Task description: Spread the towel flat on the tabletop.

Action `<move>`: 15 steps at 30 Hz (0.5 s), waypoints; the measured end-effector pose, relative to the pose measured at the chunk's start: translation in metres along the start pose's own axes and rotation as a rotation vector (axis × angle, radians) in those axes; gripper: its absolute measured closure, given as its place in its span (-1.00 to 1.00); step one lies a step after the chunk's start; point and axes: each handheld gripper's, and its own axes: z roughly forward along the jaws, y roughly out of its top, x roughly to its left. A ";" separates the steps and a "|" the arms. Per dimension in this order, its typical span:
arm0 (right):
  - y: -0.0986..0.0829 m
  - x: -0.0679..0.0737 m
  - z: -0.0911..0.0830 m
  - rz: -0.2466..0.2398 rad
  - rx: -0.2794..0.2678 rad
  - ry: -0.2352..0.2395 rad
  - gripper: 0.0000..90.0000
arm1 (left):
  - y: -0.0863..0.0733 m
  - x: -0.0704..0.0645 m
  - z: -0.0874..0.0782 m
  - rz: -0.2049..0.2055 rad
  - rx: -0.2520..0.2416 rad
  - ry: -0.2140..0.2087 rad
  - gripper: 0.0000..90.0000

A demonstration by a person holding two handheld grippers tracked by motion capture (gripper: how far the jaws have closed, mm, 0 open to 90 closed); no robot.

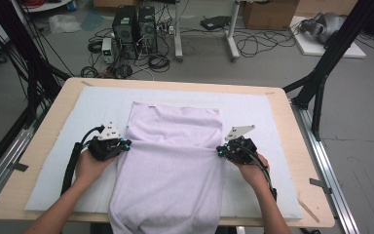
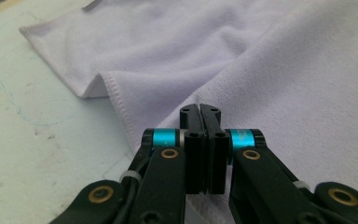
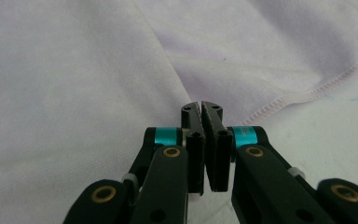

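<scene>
A pale lilac towel (image 1: 170, 146) lies on a light mat (image 1: 253, 112) on the wooden table (image 1: 294, 146), and its near end hangs over the front edge. A taut crease runs across it between the two grippers. My left gripper (image 1: 125, 143) is at the towel's left edge, jaws pressed together on the hemmed border (image 2: 121, 112). My right gripper (image 1: 219, 151) is at the right edge, shut on the fabric there. In the left gripper view the jaw tips (image 2: 200, 109) meet over the towel (image 2: 261, 60). In the right gripper view the tips (image 3: 201, 106) pinch the cloth (image 3: 74, 93) beside the bare mat (image 3: 335, 126).
Bare mat (image 2: 28, 140) flanks the towel on both sides. Beyond the table, computer towers (image 1: 134, 29), loose cables and a cardboard box (image 1: 268, 14) sit on the floor. Black frame struts (image 1: 321, 73) stand at the table's left and right back corners.
</scene>
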 end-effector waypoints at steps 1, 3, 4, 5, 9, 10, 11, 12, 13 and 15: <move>-0.001 -0.002 0.003 0.007 0.003 0.008 0.95 | -0.001 0.002 0.002 -0.008 0.005 -0.005 0.96; -0.002 -0.002 0.006 0.016 0.007 0.009 0.88 | -0.002 0.003 0.002 -0.018 0.022 -0.013 0.91; -0.002 -0.002 0.005 0.021 -0.001 0.019 0.82 | -0.003 0.003 0.001 -0.024 0.016 -0.015 0.81; -0.002 0.000 0.002 0.021 -0.017 0.029 0.73 | -0.002 0.003 -0.003 -0.025 0.007 -0.027 0.71; 0.000 0.011 -0.016 0.007 -0.076 0.045 0.47 | -0.004 -0.004 -0.021 0.003 -0.010 -0.054 0.49; -0.001 0.016 -0.020 -0.002 -0.092 0.053 0.44 | -0.005 -0.006 -0.024 0.007 -0.009 -0.065 0.45; -0.003 0.020 -0.023 -0.004 -0.102 0.062 0.41 | -0.009 -0.011 -0.031 0.021 -0.005 -0.081 0.44; -0.007 0.028 -0.027 -0.007 -0.123 0.083 0.39 | -0.012 -0.014 -0.034 0.024 -0.006 -0.090 0.41; -0.009 0.032 -0.029 -0.009 -0.130 0.097 0.37 | -0.016 -0.018 -0.038 0.028 -0.005 -0.111 0.39; -0.017 0.045 -0.032 -0.014 -0.146 0.137 0.33 | -0.023 -0.027 -0.045 0.050 -0.001 -0.140 0.34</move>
